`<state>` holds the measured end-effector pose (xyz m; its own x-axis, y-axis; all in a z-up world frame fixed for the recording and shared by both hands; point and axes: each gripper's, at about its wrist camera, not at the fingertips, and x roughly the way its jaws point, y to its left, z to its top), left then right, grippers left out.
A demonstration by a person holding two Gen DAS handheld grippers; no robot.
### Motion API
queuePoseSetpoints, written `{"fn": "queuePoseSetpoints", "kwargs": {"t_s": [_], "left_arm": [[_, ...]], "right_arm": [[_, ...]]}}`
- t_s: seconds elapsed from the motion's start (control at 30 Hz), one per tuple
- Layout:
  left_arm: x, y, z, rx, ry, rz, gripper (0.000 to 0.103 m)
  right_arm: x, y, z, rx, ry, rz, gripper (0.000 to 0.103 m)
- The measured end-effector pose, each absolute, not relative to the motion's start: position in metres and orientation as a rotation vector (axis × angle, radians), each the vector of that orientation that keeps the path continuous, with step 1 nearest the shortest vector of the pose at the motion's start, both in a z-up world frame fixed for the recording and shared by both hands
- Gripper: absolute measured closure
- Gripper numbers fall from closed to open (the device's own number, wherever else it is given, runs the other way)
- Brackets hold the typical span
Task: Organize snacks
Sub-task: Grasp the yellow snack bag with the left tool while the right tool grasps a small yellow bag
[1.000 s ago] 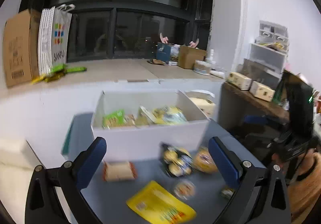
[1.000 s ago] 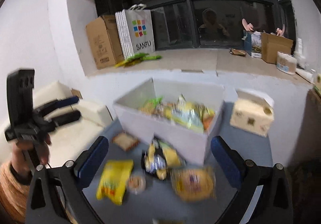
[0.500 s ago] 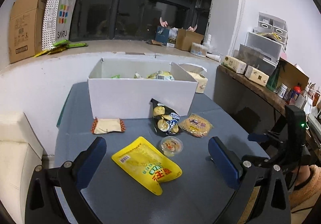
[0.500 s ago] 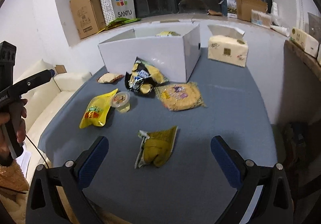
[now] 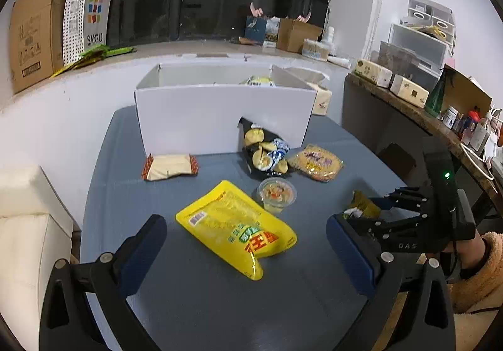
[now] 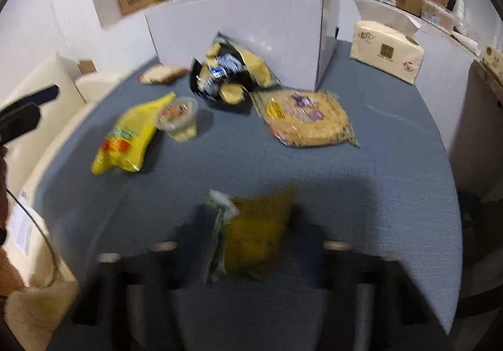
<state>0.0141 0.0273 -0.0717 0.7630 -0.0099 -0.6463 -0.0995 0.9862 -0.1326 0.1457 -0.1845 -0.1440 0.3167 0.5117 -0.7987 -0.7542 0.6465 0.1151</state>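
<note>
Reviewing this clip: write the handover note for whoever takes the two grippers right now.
Left gripper: open, holding nothing, above the bright yellow pouch.
Right gripper: low over the olive-yellow packet at the near table edge; view blurred, so grip unclear.
White box: at the back of the blue table, at least one packet visible inside.
On the table: wrapped wafer, black chip bag leaning on the box, round cracker pack, clear jelly cup, both yellow packs.
Done: some snacks are in the box.
Left: six snacks to box.
</note>
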Motion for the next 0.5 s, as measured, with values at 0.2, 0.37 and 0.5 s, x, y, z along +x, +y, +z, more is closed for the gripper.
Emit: {"fn": "queuePoseSetpoints", "kwargs": {"t_s": [0.2,0.37,0.5], "left_arm": [[0.021,0.027,-0.081,-0.171,0.742,0.046,0.000],[0.050,0.024,-0.100,-0.216,0.859,0.070,0.000],[0.080,0.026,-0.125,-0.295,0.963,0.128,0.000]], "right_arm": [[0.148,-0.193,-0.141,-0.248,0.927,0.861,0.059],[0.148,-0.204,-0.127,-0.196,0.891,0.848,0.059],[0.145,-0.211,-0.118,-0.171,0.870,0.846,0.059]]}}
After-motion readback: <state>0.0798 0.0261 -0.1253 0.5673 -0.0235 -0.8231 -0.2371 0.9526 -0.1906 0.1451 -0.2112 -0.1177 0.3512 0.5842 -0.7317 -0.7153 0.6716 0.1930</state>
